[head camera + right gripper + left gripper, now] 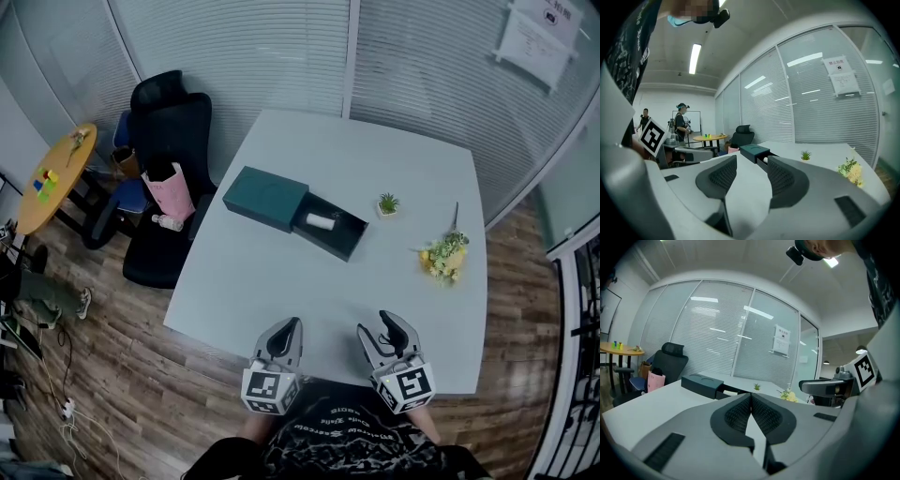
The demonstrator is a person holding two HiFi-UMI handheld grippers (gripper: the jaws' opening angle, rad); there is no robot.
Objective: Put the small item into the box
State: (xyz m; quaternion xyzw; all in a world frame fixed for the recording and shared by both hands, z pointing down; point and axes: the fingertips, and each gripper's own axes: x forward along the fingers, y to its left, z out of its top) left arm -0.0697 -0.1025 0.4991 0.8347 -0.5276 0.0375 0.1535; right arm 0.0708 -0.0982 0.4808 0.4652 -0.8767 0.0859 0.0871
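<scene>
Stretching wide between its near edge and the things further back, the pale grey, roughly square worktop (281, 281) gives both grippers open room in front of them. At its left edge stands a black mesh office chair (169, 122) with a pink paper bag (169, 192) on the seat. Glass walls with blinds run behind the far and right edges.

Towards the far left of the surface lies a dark teal rectangular box (265, 198) set at an angle, its black drawer tray (349, 242) slid out to the right. A small white roll-shaped item (321, 222) lies inside that tray. Just right of the tray stands a tiny green potted plant (388, 203), and nearer the right edge lies a bunch of yellow flowers (444, 256).

The left gripper (293, 323) hovers over the near edge, well apart from the box. Its fingers (738, 412) are pressed together at the tips with nothing between them. The right gripper (380, 323) hangs beside it, its fingers (723, 176) spread apart and empty.
</scene>
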